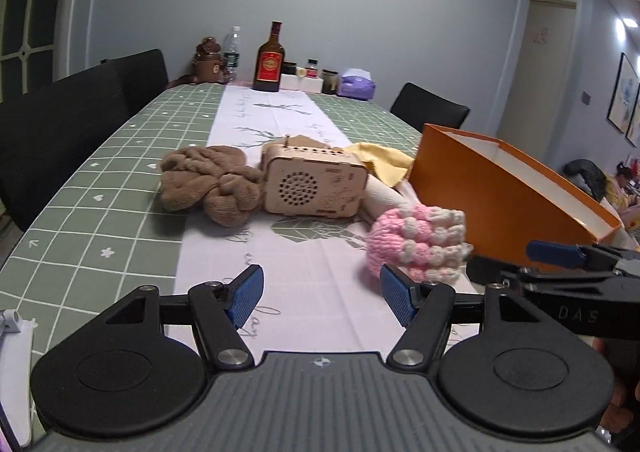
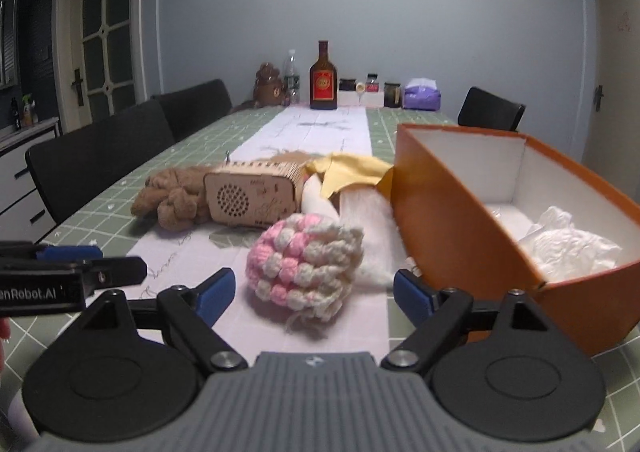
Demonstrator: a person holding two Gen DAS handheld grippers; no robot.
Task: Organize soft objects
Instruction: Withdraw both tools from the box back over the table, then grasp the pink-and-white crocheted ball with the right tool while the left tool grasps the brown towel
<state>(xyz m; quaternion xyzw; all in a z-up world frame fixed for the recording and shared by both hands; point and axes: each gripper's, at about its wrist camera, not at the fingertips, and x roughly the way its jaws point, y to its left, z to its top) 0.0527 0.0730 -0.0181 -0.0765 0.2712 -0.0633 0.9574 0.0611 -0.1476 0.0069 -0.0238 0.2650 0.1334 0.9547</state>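
A pink and white knitted piece [image 2: 306,262] lies on the table runner just ahead of my open, empty right gripper [image 2: 314,294]; it also shows in the left wrist view [image 1: 416,242]. My left gripper [image 1: 322,298] is open and empty, left of that piece. A brown plush towel [image 1: 212,181] lies further back on the left. A yellow cloth [image 1: 384,161] and a white fuzzy item [image 2: 366,213] lie behind, beside an orange box [image 2: 452,219] that holds white crumpled material [image 2: 568,248].
A wooden speaker-like box [image 1: 316,181] stands between the brown towel and the yellow cloth. A bottle [image 1: 269,61], jars and a purple tissue pack [image 1: 356,85] stand at the far end of the table. Black chairs [image 1: 60,123] line the left side.
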